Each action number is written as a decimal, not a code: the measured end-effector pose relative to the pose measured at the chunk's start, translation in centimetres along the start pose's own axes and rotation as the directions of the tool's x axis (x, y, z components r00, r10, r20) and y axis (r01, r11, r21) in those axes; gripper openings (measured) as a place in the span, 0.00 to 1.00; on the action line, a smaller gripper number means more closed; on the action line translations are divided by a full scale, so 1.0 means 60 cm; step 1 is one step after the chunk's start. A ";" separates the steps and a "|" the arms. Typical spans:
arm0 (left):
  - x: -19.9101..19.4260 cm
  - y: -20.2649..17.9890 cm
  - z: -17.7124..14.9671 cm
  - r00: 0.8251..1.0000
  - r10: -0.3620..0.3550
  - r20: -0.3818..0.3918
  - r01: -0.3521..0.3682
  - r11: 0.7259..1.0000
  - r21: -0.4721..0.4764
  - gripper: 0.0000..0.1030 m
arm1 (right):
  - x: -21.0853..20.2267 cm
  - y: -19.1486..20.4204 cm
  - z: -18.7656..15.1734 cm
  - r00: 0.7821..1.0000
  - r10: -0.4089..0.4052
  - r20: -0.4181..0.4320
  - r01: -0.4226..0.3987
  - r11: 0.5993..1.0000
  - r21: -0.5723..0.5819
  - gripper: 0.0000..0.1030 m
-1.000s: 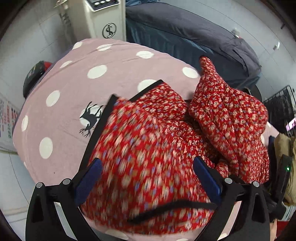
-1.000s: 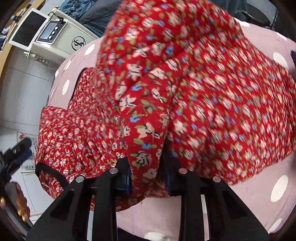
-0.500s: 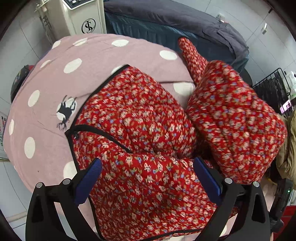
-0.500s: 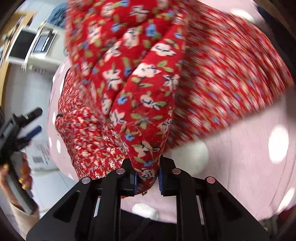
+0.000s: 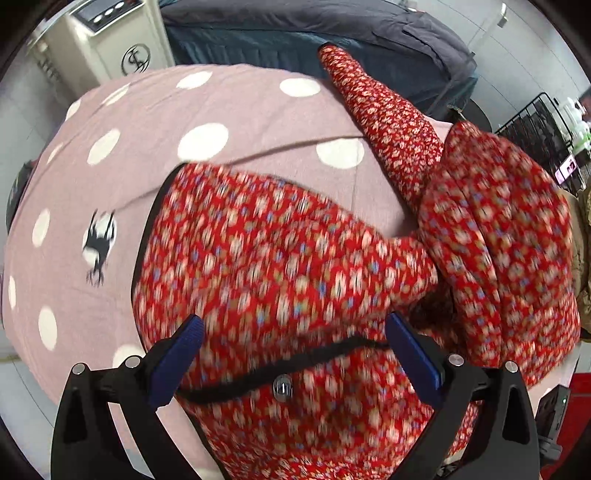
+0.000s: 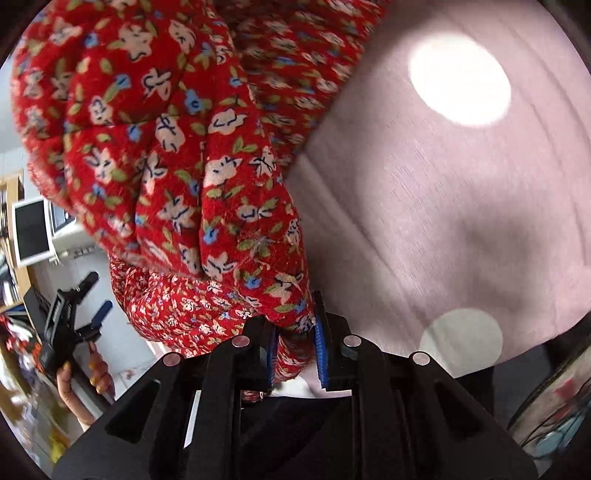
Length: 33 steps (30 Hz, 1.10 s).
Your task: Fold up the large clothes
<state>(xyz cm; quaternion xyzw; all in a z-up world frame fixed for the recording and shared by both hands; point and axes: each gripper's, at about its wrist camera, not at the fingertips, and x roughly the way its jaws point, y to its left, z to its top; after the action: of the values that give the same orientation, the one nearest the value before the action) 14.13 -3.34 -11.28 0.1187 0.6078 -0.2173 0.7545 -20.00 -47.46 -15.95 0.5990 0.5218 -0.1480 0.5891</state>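
A red quilted floral garment (image 5: 280,266) with black trim lies bunched on a pink cloth with white dots (image 5: 155,122). One sleeve (image 5: 384,110) stretches toward the far edge. My left gripper (image 5: 291,354) hangs open above the garment's near part, its blue pads wide apart and gripping nothing. In the right wrist view my right gripper (image 6: 295,354) is shut on a thick fold of the same garment (image 6: 177,155), which hangs up and to the left of the jaws. The left gripper (image 6: 77,314) shows there at the left edge, held by a hand.
A white appliance (image 5: 110,40) stands beyond the pink cloth's far left edge. A dark blue-grey covered bed or sofa (image 5: 332,33) runs along the back. A black wire rack (image 5: 535,129) is at the right. Bare pink cloth (image 6: 443,184) lies right of the right gripper.
The right gripper has carried its fold of garment across and rolled over, so bare pink cloth now fills its view. The left gripper has shifted and dropped closer to the garment, staying open.
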 end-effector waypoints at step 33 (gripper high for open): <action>0.297 -0.294 0.236 0.935 -0.258 -0.244 0.299 0.942 0.149 0.74 | 0.112 0.011 -0.041 0.982 -0.164 0.096 0.164 0.986 0.010 0.38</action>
<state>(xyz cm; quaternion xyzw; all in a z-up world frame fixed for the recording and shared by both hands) 21.04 -28.34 -23.76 0.1234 0.6758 -0.3631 0.6294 -17.76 -42.14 -20.26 0.5468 0.5401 -0.2253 0.5988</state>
